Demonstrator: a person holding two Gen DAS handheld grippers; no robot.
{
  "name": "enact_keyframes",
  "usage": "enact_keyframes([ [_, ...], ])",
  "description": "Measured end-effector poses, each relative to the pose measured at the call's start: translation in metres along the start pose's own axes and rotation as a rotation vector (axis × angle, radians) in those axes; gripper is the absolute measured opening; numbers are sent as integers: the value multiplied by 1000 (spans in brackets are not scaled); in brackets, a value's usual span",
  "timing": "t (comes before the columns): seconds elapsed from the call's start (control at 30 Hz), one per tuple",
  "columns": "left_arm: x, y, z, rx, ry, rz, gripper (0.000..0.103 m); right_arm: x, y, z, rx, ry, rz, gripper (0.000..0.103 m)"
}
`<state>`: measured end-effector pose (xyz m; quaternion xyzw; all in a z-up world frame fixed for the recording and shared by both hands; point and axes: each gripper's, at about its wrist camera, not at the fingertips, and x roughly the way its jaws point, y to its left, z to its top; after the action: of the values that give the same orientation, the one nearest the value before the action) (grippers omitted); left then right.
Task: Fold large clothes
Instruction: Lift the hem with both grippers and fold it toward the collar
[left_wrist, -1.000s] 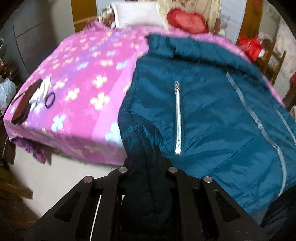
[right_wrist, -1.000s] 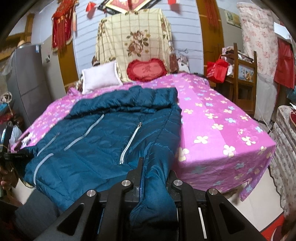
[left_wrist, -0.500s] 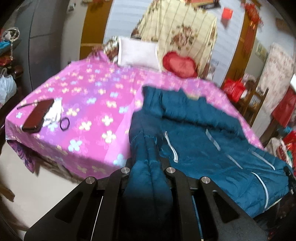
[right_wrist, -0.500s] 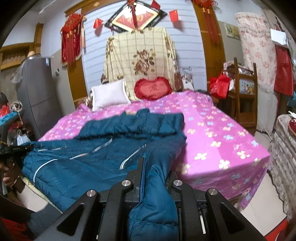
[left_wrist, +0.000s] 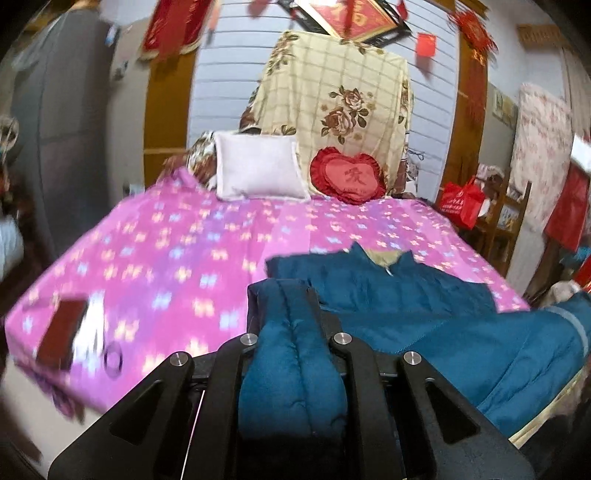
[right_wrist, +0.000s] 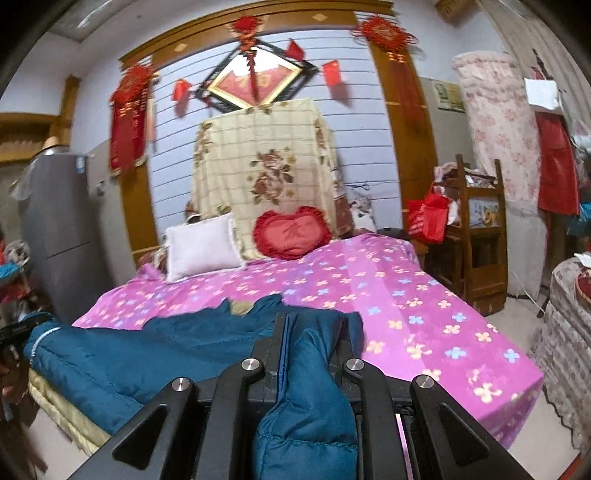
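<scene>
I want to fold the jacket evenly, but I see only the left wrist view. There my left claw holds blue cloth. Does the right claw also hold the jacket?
Observer: Yes. The right claw is shut on a thick fold of the blue jacket.
Operator: Is there free space on the side of that claw away from the jacket?
Observer: The pink sheet runs bare from that claw to its front corner.
Operator: Does anything stand near that corner?
Observer: A table with a flowered lace cover stands just past it.
</scene>
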<state>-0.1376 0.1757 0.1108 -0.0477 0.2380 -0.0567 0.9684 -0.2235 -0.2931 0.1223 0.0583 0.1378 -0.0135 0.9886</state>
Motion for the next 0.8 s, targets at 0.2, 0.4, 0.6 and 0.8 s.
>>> enact_keyframes([
  [0.2,93,-14,57,31,-4,53,9,86,-2,40,39,-18,-43,12],
  [0.4,183,-14,101,-19,27,70,13,185,-15,74,55,-12,-90,12],
  [0.6,306,-9,61,-73,243,117,14,280,-34,30,128,124,-136,12],
  [0.8,345,-9,21,-126,308,92,23,328,-60,-11,228,313,-94,25],
])
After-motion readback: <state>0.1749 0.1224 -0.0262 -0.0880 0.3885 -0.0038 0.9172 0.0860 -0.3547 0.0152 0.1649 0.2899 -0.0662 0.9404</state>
